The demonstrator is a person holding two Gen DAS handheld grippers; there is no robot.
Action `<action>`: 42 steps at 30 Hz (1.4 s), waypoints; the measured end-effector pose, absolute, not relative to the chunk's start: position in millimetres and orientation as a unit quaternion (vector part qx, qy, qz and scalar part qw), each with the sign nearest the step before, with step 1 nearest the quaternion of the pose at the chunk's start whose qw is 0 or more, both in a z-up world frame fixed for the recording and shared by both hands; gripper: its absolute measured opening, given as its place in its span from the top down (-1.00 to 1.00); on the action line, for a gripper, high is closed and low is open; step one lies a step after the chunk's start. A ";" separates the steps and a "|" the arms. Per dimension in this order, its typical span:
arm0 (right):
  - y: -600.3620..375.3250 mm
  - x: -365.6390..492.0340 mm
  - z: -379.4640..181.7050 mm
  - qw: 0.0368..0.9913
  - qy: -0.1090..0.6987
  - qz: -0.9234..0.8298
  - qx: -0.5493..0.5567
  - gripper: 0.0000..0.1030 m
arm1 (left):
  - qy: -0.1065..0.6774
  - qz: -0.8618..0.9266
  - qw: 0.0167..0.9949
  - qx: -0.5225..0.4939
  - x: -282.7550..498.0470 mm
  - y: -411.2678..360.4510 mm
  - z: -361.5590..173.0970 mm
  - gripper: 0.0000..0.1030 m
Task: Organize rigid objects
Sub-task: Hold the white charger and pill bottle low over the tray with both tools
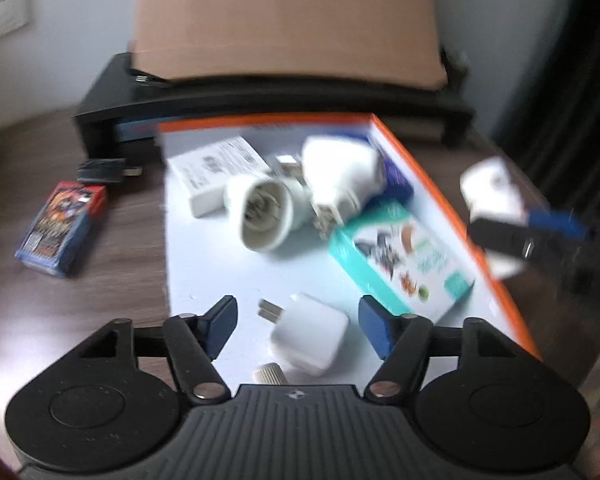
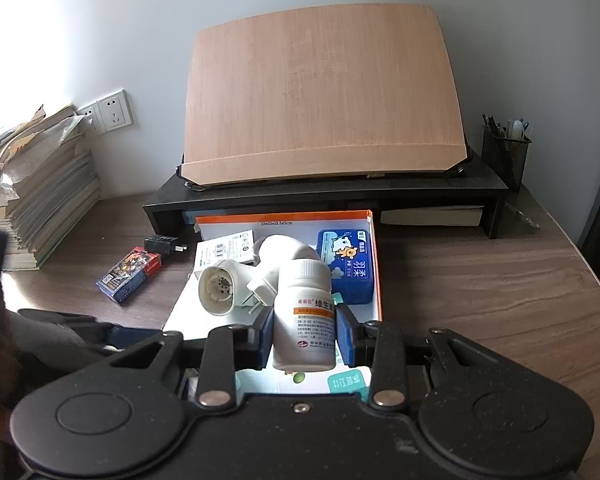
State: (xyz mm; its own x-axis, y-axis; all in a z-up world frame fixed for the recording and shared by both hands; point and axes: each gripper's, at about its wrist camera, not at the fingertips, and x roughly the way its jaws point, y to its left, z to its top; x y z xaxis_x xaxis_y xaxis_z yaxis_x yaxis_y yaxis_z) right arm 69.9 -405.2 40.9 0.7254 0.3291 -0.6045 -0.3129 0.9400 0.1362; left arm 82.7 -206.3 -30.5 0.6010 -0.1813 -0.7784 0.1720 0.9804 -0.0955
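In the shallow box (image 2: 374,276), the tissue pack (image 2: 346,266) lies right of the lamp socket (image 2: 218,290) (card pack (image 2: 129,275) left, outside, on the desk (image 2: 480,288))

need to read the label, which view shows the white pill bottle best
The right wrist view: the white pill bottle stands sharp and close between the right gripper pads, label facing the camera. The left wrist view shows it only as a blurred white shape at right.

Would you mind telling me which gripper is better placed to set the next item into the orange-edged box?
The right gripper: it is shut on the white pill bottle, held above the box. The left gripper is open and empty.
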 end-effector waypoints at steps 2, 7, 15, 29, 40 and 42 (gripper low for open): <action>-406.4 70.0 40.2 0.928 0.329 0.173 0.013 0.22 | 0.449 -0.100 0.888 0.009 87.8 -210.8 -42.6 -0.33; -410.9 69.6 38.6 0.928 0.332 0.167 0.015 0.22 | 0.450 -0.101 0.887 0.025 92.9 -213.6 -56.5 -0.14; -413.7 67.2 42.8 0.931 0.326 0.166 0.017 0.22 | 0.403 -0.102 0.909 -0.024 80.3 -205.5 -24.1 -0.13; -398.4 60.0 52.3 0.930 0.312 0.195 0.002 0.22 | 0.363 -0.057 0.928 -0.067 65.9 -201.7 18.5 -0.13; -393.8 58.3 51.5 0.928 0.312 0.201 -0.001 0.22 | 0.371 -0.050 0.925 -0.062 64.6 -201.2 17.3 -0.13; -393.6 58.2 51.4 0.928 0.312 0.201 0.000 0.22 | 0.373 -0.050 0.924 -0.062 65.4 -201.9 17.0 -0.13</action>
